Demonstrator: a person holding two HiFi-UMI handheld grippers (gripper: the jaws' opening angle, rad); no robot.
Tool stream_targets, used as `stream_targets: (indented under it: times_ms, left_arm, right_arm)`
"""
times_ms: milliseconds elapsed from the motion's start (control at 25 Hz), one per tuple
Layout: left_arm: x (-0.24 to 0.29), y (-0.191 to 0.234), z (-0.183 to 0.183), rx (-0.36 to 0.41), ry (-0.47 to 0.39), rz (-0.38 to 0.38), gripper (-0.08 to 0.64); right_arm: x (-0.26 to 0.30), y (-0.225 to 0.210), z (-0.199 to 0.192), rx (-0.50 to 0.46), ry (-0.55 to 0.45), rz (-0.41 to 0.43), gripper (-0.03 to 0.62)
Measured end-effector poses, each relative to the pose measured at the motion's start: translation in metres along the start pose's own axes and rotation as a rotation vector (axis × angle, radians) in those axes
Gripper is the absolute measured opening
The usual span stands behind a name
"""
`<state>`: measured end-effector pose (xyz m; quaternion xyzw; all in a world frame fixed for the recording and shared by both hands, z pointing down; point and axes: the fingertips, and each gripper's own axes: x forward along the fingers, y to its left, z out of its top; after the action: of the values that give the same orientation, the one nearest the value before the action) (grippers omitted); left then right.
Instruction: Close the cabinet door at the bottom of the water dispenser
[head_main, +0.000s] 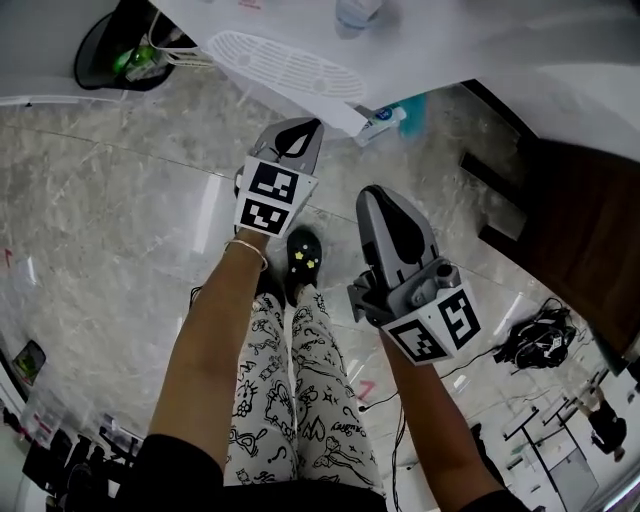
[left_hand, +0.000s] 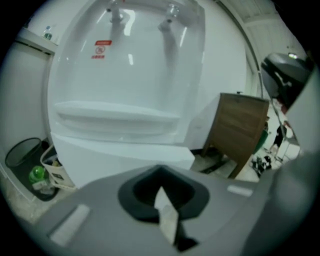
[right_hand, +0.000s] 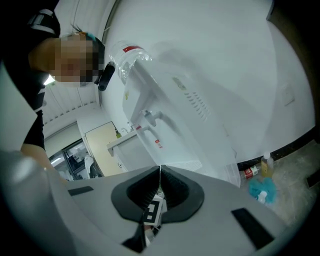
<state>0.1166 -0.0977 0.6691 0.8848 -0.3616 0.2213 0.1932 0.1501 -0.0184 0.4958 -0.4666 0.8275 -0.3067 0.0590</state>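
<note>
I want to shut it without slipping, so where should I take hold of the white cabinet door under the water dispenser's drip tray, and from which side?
No handle shows on the cabinet door, so pinching looks unlikely. Its right-hand corner seems to jut past the drip tray; press the flat front near that corner, straight from the front, with the shut left gripper, which seems nearer.

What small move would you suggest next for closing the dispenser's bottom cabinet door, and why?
Probably lower the left gripper toward the white panel under the water dispenser's drip tray. Both it and the right gripper are shut, empty and clear of the dispenser, and the left gripper view faces that panel.
</note>
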Motion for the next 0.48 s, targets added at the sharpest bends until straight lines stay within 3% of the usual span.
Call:
stream_targets:
  times_ms: [160, 480]
  left_arm:
    - [0.012, 0.006, 0.002, -0.027, 0.004, 0.016, -0.003]
    - [0.031, 0.012, 0.021, 0.030, 0.050, 0.037, -0.003]
  right_arm:
    - [0.000, -0.004, 0.013, -0.019, -0.018, 0.002, 0.017]
    - [-0.012, -0.015, 0.030, -0.024, -0.006, -0.018, 0.017]
